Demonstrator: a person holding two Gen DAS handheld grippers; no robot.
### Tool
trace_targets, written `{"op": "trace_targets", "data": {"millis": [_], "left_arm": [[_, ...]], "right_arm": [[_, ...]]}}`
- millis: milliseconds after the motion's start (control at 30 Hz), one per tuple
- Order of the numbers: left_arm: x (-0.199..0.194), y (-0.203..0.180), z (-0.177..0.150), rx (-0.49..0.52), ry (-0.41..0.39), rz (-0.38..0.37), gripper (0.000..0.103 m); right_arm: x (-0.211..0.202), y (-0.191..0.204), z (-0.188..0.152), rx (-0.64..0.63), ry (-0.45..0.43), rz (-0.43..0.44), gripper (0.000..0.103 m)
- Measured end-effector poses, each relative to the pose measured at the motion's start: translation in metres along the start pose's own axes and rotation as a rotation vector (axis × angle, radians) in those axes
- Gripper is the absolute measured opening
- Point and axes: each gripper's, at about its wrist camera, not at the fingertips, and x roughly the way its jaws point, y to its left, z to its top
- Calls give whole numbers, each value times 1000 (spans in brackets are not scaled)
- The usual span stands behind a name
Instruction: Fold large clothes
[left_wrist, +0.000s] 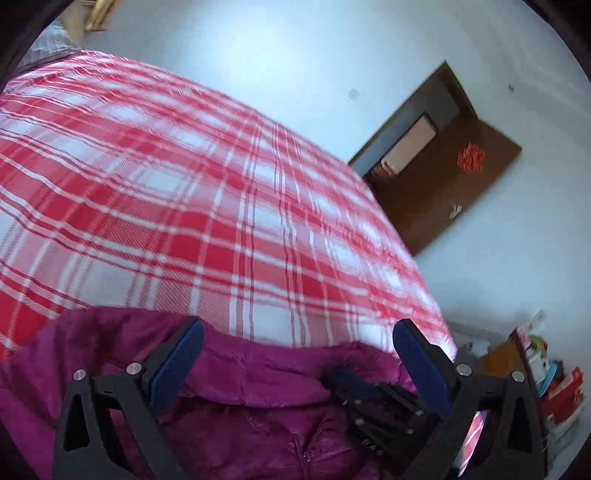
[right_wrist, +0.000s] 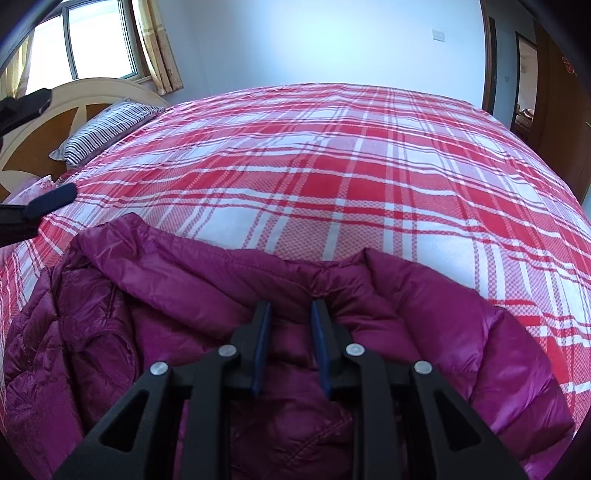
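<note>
Plaid-sheeted bed (right_wrist: 369, 177) under magenta puffer jacket (right_wrist: 192, 295), striped pillow (right_wrist: 103, 129)

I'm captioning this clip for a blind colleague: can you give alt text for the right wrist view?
A magenta puffer jacket lies on a red-and-white plaid bedspread, the right gripper over its collar, jaws narrowly parted. A striped pillow rests by the headboard.

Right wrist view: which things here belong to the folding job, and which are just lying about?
Job:
- purple jacket
- right hand-held gripper
- left hand-held gripper
- bed sheet, the work surface

Lying about:
- striped pillow
- headboard
- curtain
- door
</note>
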Motion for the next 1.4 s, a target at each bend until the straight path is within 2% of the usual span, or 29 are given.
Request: {"op": "trace_targets", "data": {"millis": [67,167,233,333,633,833,1100,1400], "left_arm": [[16,10,-8,-14,31,59,102],[27,34,-20,-59,39,64,102],[28,28,-24,-5,25,89,102],[35,16,-28,70,33,169,102],[50,10,-33,165,66,301,102],[66,-4,-40,266,108,457,102],[69,-8,-44,298,114,504,102],[68,-8,-45,297,104,500,102]], "right_arm": [[0,0,0,1,-2,0,25],[-1,-1,0,4,-5,5,25],[-1,-1,0,5,-4,7,25],[0,-1,0,9,0,12,25],[4,-8,2,49,16,52,25],[3,-7,1,44,14,47,25],[3,-7,1,38,16,42,25],[3,-6,1,30,17,32,25]]}}
